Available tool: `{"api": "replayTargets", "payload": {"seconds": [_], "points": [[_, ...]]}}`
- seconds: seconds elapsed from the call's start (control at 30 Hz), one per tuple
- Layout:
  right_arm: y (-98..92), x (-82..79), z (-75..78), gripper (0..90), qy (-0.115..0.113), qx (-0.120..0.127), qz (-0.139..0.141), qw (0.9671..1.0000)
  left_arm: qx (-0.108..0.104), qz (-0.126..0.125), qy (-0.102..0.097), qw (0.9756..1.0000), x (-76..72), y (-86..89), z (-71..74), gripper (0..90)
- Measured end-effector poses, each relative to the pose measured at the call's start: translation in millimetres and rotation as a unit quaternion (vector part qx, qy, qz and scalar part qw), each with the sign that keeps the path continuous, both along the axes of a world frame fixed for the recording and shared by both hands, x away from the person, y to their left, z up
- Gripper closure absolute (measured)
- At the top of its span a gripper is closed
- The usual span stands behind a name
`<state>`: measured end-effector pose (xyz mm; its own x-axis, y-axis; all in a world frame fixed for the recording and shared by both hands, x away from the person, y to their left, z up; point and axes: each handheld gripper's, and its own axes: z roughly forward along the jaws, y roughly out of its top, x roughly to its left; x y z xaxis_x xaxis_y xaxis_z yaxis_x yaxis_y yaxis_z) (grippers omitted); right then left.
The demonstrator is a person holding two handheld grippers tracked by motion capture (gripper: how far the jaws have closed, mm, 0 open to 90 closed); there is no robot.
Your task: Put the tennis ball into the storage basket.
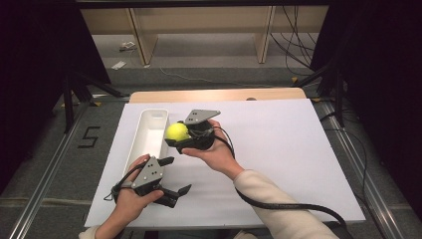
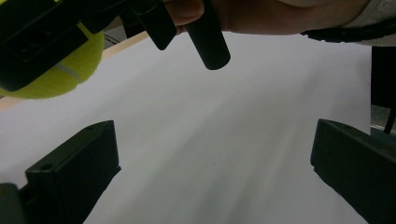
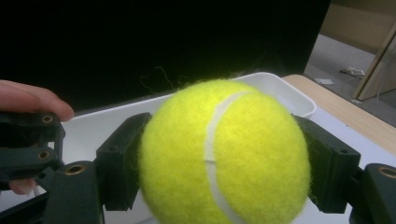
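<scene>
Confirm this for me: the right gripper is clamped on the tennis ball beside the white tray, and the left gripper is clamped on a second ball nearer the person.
One part is wrong. The left gripper holds nothing: the left gripper view shows its fingers spread apart over the bare white sheet. The rest stands: the right gripper is clamped on the tennis ball beside the white tray.

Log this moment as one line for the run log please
right gripper: shut on tennis ball, beside white bin | left gripper: open, holding nothing, over white sheet
</scene>
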<state>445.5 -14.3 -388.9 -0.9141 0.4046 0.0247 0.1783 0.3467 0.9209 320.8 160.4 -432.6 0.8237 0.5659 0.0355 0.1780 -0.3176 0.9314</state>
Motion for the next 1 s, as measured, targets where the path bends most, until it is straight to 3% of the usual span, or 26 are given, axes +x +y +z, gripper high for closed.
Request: {"api": "replayTargets", "payload": {"seconds": [1.0], "points": [[13.7,7.5,7.3,26.5,-0.003,0.002,0.002,1.0000,-0.004,-0.003,0.002,1.0000,-0.3,-0.1,0.4,0.5]]}}
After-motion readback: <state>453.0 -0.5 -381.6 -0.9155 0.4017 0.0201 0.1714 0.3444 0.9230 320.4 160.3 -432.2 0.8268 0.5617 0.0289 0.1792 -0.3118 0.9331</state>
